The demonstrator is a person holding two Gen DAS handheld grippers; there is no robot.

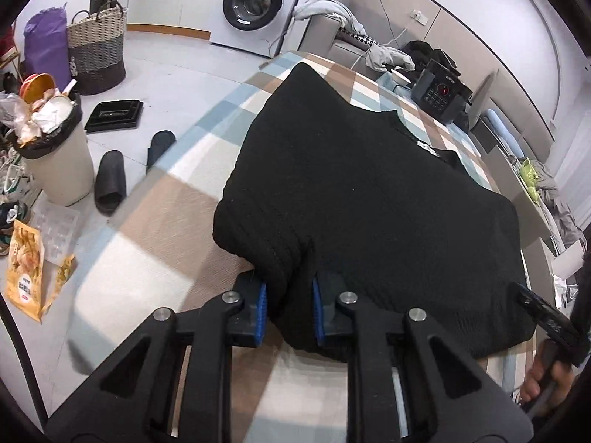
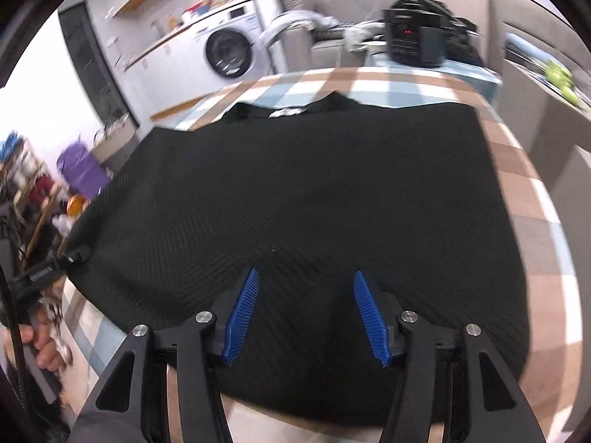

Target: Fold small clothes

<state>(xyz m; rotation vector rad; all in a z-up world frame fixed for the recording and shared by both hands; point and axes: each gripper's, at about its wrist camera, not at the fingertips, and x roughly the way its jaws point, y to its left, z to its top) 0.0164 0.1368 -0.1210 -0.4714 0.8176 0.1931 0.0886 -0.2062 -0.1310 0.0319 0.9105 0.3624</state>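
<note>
Black sweater: my left tool pinches its hem to lift & fold; right tool spread, hem between.

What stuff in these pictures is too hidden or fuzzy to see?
- Left wrist view: the black sweater's near edge sits behind the left tool.
- Right wrist view: the sweater's near hem is covered by the right tool.
- Right wrist view: the washing machine is blurred.

Washing machine by wall — pale floor, sofa.
</note>
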